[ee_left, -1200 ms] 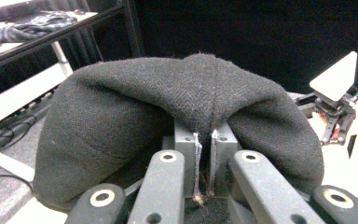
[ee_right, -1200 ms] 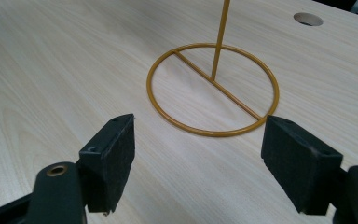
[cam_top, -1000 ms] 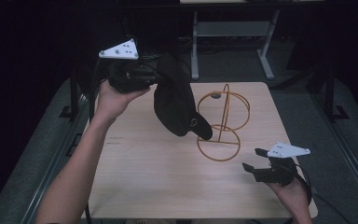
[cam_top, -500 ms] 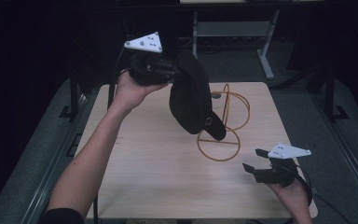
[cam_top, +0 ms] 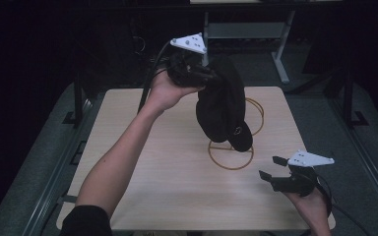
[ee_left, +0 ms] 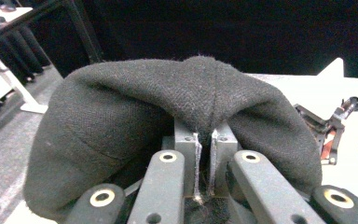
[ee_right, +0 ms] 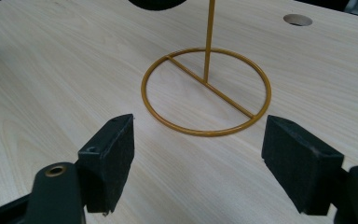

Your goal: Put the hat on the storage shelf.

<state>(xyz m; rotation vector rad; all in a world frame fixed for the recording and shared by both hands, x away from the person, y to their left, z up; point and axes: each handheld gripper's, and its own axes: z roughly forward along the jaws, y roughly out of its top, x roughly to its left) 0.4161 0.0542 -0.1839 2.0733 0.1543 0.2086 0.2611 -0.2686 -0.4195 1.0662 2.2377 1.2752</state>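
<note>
Legible text, labels, brands, numbers, signs: none readable on any item in these pictures.

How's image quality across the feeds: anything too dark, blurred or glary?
High view: surroundings are near black, the table evenly lit, the black hat shows little detail. Left gripper view: hat weave sharp, bright table behind washed out. Right gripper view: gold stand crisp, near fingers slightly soft.

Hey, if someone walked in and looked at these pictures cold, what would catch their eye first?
Probably the black cap, held up in the air over the middle of the table by the left gripper, whose jaws pinch a fold of its fabric. Under it stands a gold wire stand with a ring base on the pale wooden table. The right gripper hovers open near the table's front right corner.
</note>
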